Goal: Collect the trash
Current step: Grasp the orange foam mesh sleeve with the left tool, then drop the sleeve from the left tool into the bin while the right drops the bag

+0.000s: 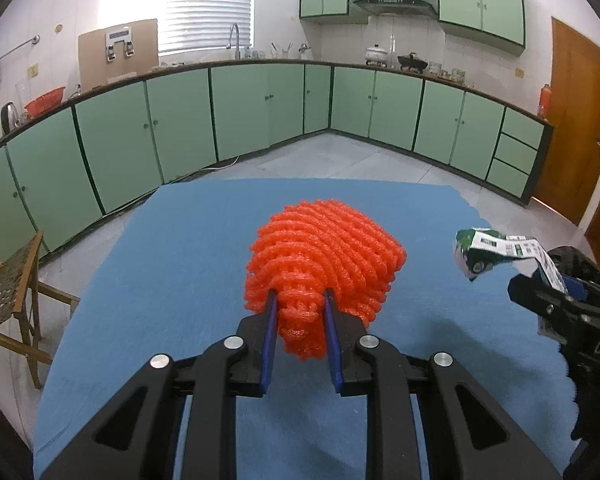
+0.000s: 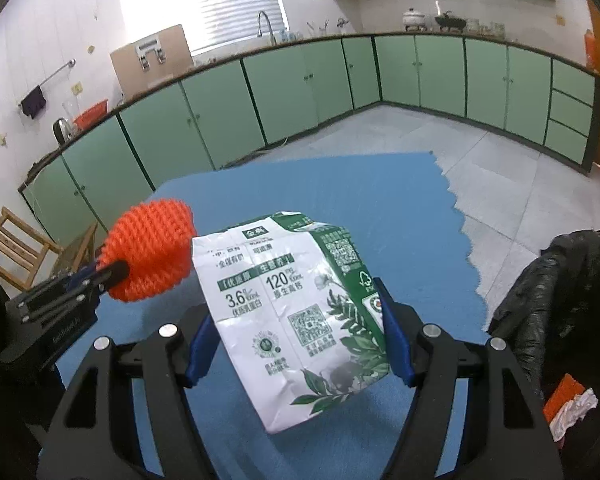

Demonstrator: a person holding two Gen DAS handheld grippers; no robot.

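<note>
My left gripper (image 1: 300, 300) is shut on an orange foam fruit net (image 1: 324, 256) and holds it above the blue mat (image 1: 180, 260). The net also shows in the right wrist view (image 2: 150, 248), at the left, with the left gripper (image 2: 112, 272) clamped on it. My right gripper (image 2: 296, 320) is shut on a crumpled white and green milk carton (image 2: 292, 312), held above the mat (image 2: 380, 192). The carton shows in the left wrist view (image 1: 496, 250) at the right, in the right gripper (image 1: 548, 284).
A black trash bag (image 2: 560, 304) stands open at the right of the mat, with orange and white scraps (image 2: 568, 400) in it. A wooden folding chair (image 1: 12, 300) stands left of the table. Green kitchen cabinets (image 1: 260, 108) line the far walls.
</note>
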